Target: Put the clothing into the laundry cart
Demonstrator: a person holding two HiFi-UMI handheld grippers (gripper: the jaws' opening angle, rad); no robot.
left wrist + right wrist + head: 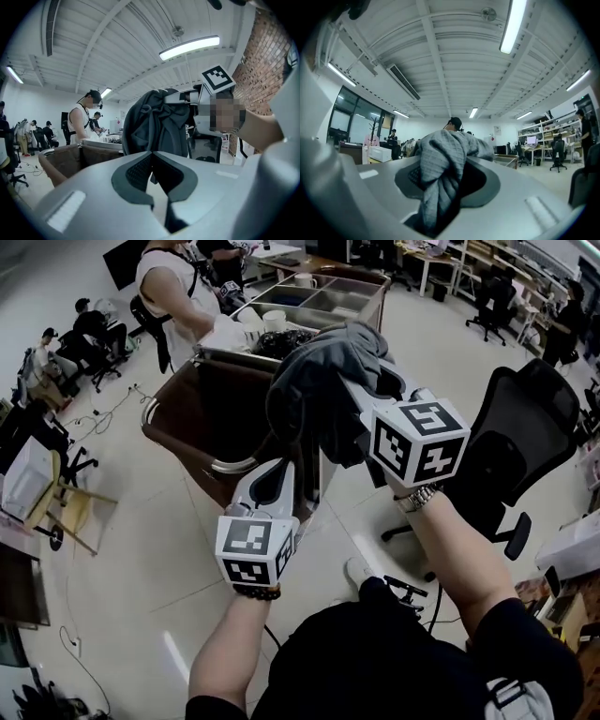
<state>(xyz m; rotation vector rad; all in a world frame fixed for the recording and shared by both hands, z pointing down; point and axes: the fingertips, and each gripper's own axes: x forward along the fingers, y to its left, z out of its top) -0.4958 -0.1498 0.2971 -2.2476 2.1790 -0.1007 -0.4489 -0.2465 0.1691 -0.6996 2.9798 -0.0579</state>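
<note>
My right gripper [361, 395] is pinched tight on a dark grey, crumpled piece of clothing [319, 381]. In the right gripper view the grey cloth sits right between the jaws and spills down over them. The clothing is up in the air and hangs in a bunch from the gripper. It is at the near right side of the big brown fabric laundry cart with a shiny metal rim [234, 465]. It is not down inside the cart yet.

My left gripper [278, 470] is just beside the clothing, a bit lower and nearer to me. In the left gripper view its jaws are closed tip to tip with nothing between them, and the cloth hangs apart from them, further out.

A person in a white top with no sleeves [173, 287] stands at the far side of the cart. A black mesh office chair [525, 418] is on the pale floor [122, 559] to my right, near my right arm.
</note>
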